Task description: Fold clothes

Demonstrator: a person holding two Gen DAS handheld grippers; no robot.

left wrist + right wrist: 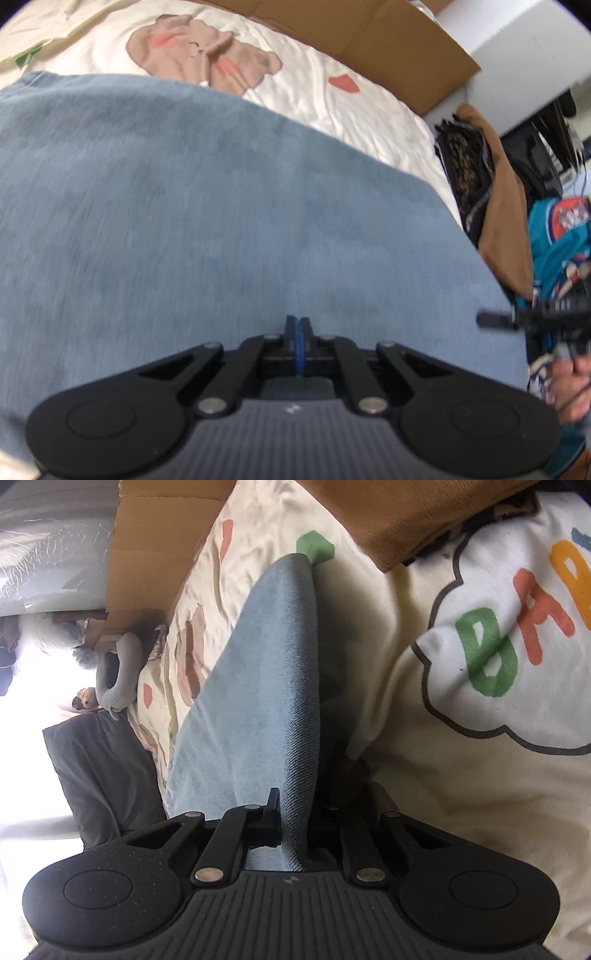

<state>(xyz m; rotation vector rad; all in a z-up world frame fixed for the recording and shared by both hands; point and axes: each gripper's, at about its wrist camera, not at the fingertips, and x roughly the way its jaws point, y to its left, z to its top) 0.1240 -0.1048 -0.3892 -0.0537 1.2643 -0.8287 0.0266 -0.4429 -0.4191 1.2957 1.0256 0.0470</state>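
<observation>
A: What is seen on the bed [369, 122]?
B: A cream quilt [424, 775] printed with animals is spread over it, and a blue cloth [184, 203] is laid flat across the quilt.

A: How is the cloth held?
B: An edge of it is clamped in the right claw [295, 819] and raised into a ridge. The left claw [298, 321] is pressed closed above the cloth; nothing is seen between its pads.
</observation>
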